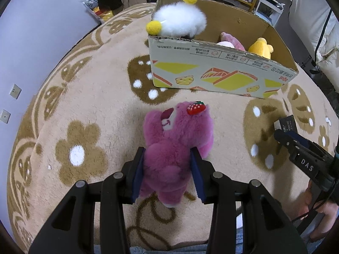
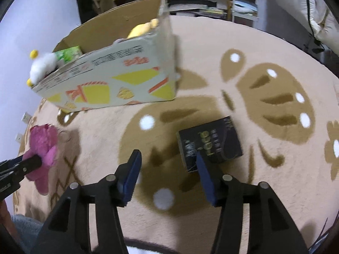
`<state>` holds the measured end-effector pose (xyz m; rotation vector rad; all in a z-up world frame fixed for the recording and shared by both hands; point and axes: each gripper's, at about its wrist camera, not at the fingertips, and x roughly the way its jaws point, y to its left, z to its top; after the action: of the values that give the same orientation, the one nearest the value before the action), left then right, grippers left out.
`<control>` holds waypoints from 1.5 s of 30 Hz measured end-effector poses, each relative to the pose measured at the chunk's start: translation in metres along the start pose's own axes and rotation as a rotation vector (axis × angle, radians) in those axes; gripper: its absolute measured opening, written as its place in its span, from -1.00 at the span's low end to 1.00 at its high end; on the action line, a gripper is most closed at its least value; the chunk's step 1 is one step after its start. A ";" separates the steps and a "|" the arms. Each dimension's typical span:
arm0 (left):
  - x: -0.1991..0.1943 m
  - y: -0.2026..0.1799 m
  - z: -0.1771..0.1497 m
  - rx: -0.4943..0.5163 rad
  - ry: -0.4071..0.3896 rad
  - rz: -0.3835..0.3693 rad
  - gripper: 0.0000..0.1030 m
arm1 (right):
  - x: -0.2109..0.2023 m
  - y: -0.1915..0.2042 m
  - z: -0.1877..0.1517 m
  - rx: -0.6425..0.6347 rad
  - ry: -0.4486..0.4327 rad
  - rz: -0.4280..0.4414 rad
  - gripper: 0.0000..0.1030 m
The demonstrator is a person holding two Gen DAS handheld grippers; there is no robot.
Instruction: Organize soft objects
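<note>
Left gripper (image 1: pixel 168 154) pinches the purple plush bear (image 1: pixel 178 139) near the cardboard box (image 1: pixel 211 72); right gripper (image 2: pixel 168 158) spread.

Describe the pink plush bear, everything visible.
The pink plush bear is fluffy magenta fur with a darker snout and a red strawberry patch on its head. The left gripper is shut on its lower body, blue pads pressing both sides. Its head points toward the cardboard box, which it does not touch. Whether it rests on the rug is unclear.

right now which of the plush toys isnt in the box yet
The pink bear with the strawberry on its head. It lies on the rug between the left tool's fingers; the white, pink-striped and yellow ones sit in the cardboard box.
</note>
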<state>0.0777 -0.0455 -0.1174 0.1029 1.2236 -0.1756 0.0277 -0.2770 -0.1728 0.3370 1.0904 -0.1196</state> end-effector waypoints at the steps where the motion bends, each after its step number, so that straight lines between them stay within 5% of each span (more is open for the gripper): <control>1: 0.000 0.001 0.001 -0.003 0.000 -0.003 -0.23 | 0.000 -0.004 0.002 0.012 -0.005 -0.018 0.15; 10: 0.005 0.002 0.005 -0.018 0.005 -0.006 -0.23 | -0.004 -0.026 0.005 0.111 0.010 -0.008 0.32; 21: 0.000 -0.001 0.006 -0.012 -0.021 -0.010 -0.22 | 0.014 -0.028 0.023 0.039 -0.008 -0.142 0.55; 25: 0.000 -0.002 0.006 -0.011 -0.022 -0.009 -0.22 | 0.020 -0.039 0.026 0.090 0.015 -0.127 0.57; 28: -0.001 -0.002 0.006 -0.010 -0.024 -0.008 -0.22 | 0.023 -0.039 0.026 0.081 0.027 -0.132 0.79; 34: -0.001 -0.002 0.006 -0.010 -0.030 -0.008 -0.22 | 0.036 -0.028 0.024 0.014 0.052 -0.152 0.80; 38: -0.004 -0.002 0.006 -0.011 -0.045 -0.012 -0.22 | 0.036 -0.028 0.021 0.020 0.019 -0.142 0.59; 45: -0.010 -0.003 0.005 -0.005 -0.074 -0.001 -0.22 | 0.022 -0.025 0.021 0.009 -0.030 -0.110 0.58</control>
<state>0.0781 -0.0483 -0.1065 0.0910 1.1498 -0.1756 0.0488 -0.3058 -0.1888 0.2828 1.0792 -0.2271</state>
